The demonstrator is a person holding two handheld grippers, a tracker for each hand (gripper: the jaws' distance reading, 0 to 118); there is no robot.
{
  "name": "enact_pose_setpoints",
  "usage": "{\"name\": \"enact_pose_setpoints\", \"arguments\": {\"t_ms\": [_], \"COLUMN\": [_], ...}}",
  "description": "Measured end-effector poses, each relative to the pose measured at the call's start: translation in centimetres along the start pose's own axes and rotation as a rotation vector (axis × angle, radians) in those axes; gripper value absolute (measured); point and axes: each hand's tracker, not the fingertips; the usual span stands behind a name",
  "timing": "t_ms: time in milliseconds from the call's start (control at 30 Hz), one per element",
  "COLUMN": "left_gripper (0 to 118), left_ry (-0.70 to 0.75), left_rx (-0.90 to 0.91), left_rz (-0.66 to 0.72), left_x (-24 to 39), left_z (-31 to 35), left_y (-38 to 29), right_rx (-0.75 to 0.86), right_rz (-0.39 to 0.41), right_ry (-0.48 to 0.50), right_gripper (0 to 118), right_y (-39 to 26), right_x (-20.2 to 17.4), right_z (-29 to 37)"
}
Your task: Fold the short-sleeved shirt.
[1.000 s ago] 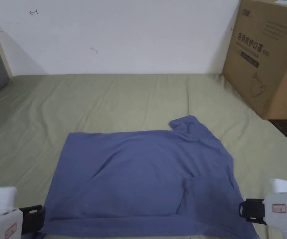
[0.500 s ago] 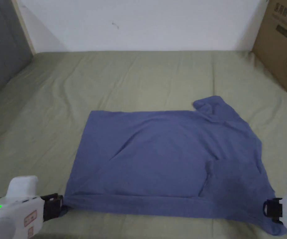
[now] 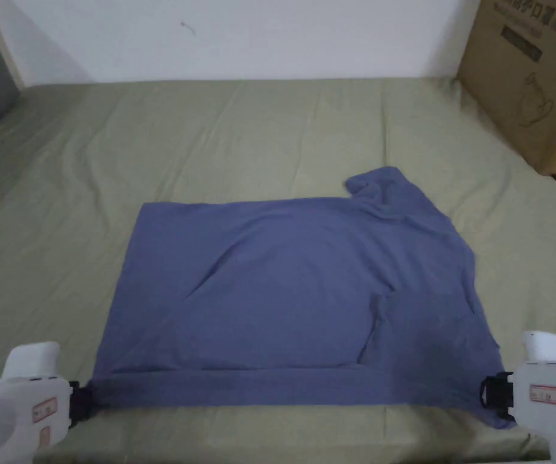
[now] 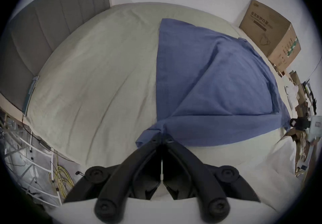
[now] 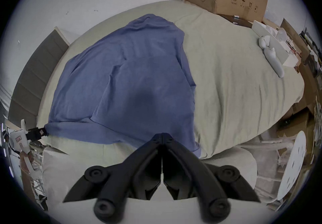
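A blue short-sleeved shirt [image 3: 294, 290] lies spread on the olive bed sheet [image 3: 210, 139], one sleeve [image 3: 379, 184] sticking out at the far right. Its near edge is pulled taut into a straight band between both grippers. My left gripper [image 3: 80, 399] is shut on the near left corner; in the left gripper view the jaws [image 4: 162, 138] pinch bunched cloth of the shirt [image 4: 217, 79]. My right gripper [image 3: 491, 396] is shut on the near right corner, and the right gripper view has its closed jaws [image 5: 162, 136] at the edge of the shirt [image 5: 130, 79].
A large cardboard box [image 3: 530, 72] stands at the far right of the bed against the white wall. A grey headboard [image 4: 43, 36] is at the left. White objects [image 5: 271, 57] lie at the bed's right edge. Clutter and cables surround the bed.
The head camera shifted. The shirt's near edge now runs straight and tight between the two grippers, and both grippers sit close against its corners.
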Motion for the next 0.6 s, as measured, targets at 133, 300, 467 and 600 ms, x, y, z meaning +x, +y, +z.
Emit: {"name": "enact_pose_setpoints", "arguments": {"t_ms": [133, 300, 467, 600], "left_gripper": [0, 0, 0, 0], "left_ry": [0.005, 0.028, 0.031, 0.025], "left_rx": [0.009, 0.013, 0.001, 0.000], "left_rz": [-0.026, -0.074, -0.079, -0.077], "left_x": [0.8, 1.8, 2.0, 2.1], "left_z": [0.8, 1.5, 1.5, 2.0], "left_y": [-0.1, -0.4, -0.5, -0.6], "right_rx": [0.017, 0.026, -0.088, -0.037], "right_rz": [0.002, -0.004, 0.027, 0.034], "right_ry": [-0.008, -0.049, -0.067, -0.069], "right_gripper": [8, 98, 13, 3], "right_y": [0.2, -0.4, -0.4, -0.4], "right_x": [0.7, 1.7, 2.5, 2.2], "right_z": [0.7, 0.3, -3.3, -2.6]}}
